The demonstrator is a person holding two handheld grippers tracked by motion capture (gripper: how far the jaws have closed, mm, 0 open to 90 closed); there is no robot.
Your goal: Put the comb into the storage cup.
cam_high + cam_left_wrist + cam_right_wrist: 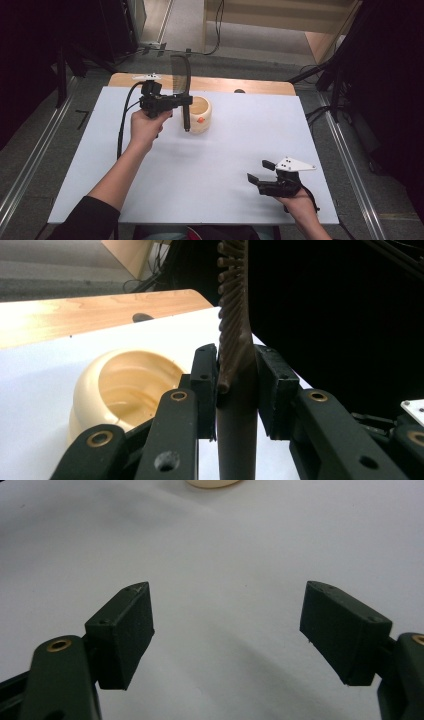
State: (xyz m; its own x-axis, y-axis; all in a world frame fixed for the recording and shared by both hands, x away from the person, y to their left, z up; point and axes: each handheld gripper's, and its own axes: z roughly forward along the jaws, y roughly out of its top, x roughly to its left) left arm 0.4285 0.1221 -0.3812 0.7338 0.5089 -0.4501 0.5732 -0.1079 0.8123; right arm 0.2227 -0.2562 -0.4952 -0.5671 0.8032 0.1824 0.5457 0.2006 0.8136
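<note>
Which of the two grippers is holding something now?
The left gripper: its jaws clamp a dark brush upright beside the cream bowl. The right gripper has wide-open jaws with nothing between them.

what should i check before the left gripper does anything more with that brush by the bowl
1. Grip: left gripper pads clamp the brush where handle meets bristles: ok.
2. Brush upright, bristles up, handle end down: ok.
3. Handle end hangs beside the bowl, in front of its wall; touching or apart: cannot tell.
4. Bowl upright on the white table: ok.
5. Right gripper open, empty, well away near the front edge: ok.
</note>
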